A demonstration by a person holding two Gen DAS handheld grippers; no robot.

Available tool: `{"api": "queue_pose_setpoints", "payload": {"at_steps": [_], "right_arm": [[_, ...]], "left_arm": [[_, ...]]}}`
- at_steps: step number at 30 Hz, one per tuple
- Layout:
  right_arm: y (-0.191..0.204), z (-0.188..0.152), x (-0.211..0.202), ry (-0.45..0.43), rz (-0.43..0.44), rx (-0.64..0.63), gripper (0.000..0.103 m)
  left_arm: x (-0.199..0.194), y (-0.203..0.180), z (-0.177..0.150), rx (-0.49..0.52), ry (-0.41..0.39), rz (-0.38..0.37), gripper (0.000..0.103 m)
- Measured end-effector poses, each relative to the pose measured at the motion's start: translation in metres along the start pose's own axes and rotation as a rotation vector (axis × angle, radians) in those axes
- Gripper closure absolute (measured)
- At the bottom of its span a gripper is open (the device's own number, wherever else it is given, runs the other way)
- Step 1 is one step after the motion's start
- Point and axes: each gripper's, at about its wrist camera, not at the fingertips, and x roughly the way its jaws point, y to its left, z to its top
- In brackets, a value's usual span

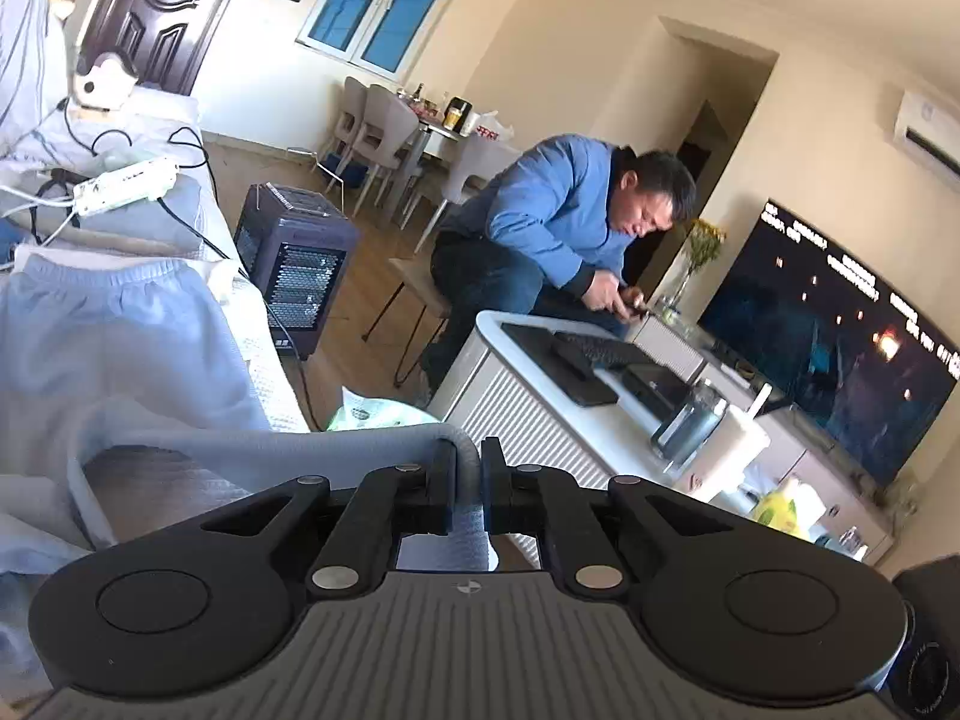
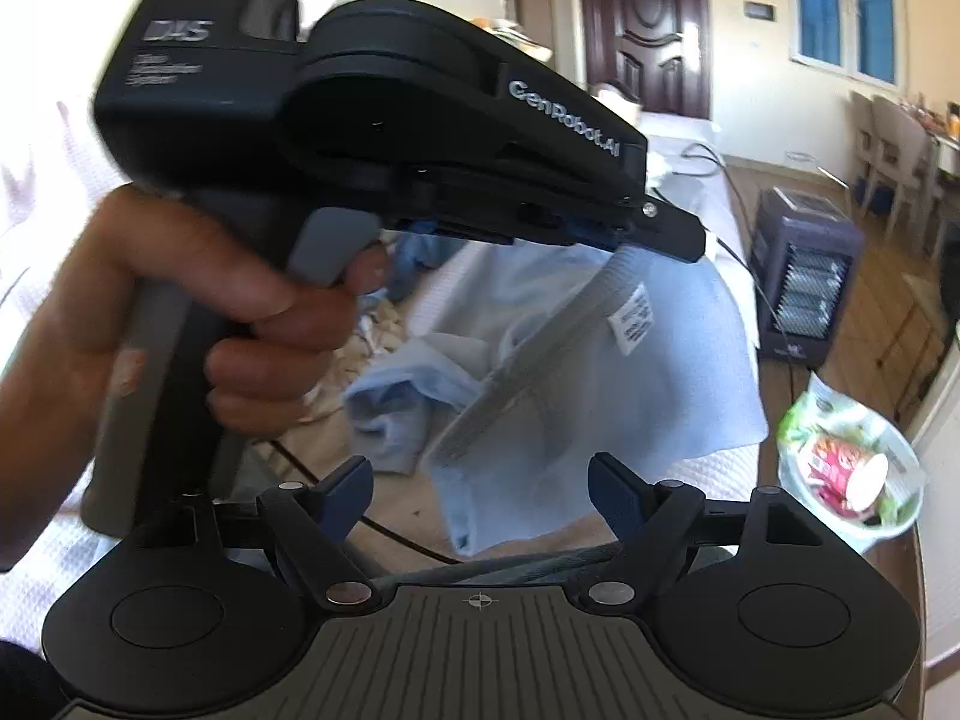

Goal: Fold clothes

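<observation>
A light blue garment [image 2: 630, 396] with a grey ribbed hem [image 2: 606, 294] and a white label hangs over the sofa. My left gripper [image 1: 465, 465] is shut on that grey hem [image 1: 360, 441], which runs off to the left. The rest of the blue garment [image 1: 120, 348] lies on the sofa. In the right wrist view, a hand [image 2: 198, 300] holds the left gripper [image 2: 684, 240], which lifts the cloth by its hem. My right gripper [image 2: 480, 483] stands open below the hanging cloth. Nothing is between its blue pads [image 2: 612, 489].
A dark space heater [image 1: 294, 270] stands on the floor by the sofa. A person in a blue jacket [image 1: 558, 210] sits behind a white coffee table [image 1: 540, 420] near the TV [image 1: 840, 330]. A power strip [image 1: 126, 183] with cables lies on the sofa. A bag of wrappers [image 2: 852, 468] sits at the right.
</observation>
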Motion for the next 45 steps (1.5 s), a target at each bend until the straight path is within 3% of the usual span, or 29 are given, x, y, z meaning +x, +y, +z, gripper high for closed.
{"api": "queue_pose_setpoints", "payload": {"at_steps": [2,3,5,8,12,16,19,23,25,27,30,35,40,45], "right_arm": [[-0.002,0.0,0.004,0.007,-0.018,0.006,0.028],[-0.004,-0.002,0.004,0.01,-0.013,0.007,0.05],[-0.011,-0.005,0.004,0.038,-0.005,0.026,0.079],[-0.018,-0.004,0.002,0.071,-0.022,-0.003,0.094],[-0.021,-0.004,-0.026,0.093,-0.029,-0.089,0.095],[-0.027,0.009,-0.052,0.135,-0.073,-0.131,0.096],[-0.025,0.021,-0.068,0.118,-0.123,-0.199,0.096],[-0.026,0.037,-0.05,0.105,-0.143,-0.29,0.096],[-0.024,0.042,-0.037,0.117,-0.125,-0.32,0.096],[-0.019,0.047,-0.03,0.147,-0.088,-0.332,0.097],[-0.013,0.055,-0.024,0.158,-0.079,-0.369,0.097],[-0.022,0.078,-0.011,0.158,-0.108,-0.369,0.097],[-0.037,0.106,0.015,0.133,-0.139,-0.398,0.097],[-0.05,0.136,0.057,0.087,-0.165,-0.456,0.097]], "left_arm": [[-0.002,0.002,-0.001,0.002,0.004,-0.003,0.097],[-0.004,0.004,-0.002,0.0,0.003,-0.002,0.097],[-0.009,0.009,-0.004,-0.004,0.0,0.001,0.097],[-0.02,0.021,-0.01,0.004,0.003,0.037,0.097],[-0.039,0.039,-0.028,0.08,0.069,0.111,0.095],[-0.057,0.065,-0.051,0.045,0.192,0.128,0.082],[-0.056,0.082,-0.05,0.073,0.179,0.203,0.082],[-0.025,0.094,-0.027,0.206,0.094,0.254,0.082],[0.009,0.101,-0.012,0.304,0.133,0.264,0.082],[0.042,0.115,0.001,0.322,0.175,0.254,0.083],[0.087,0.127,0.012,0.322,0.247,0.197,0.089],[0.14,0.141,-0.016,0.268,0.381,0.161,0.1],[0.144,0.157,-0.045,0.181,0.431,0.096,0.1],[0.133,0.182,-0.046,0.073,0.428,0.104,0.1]]}}
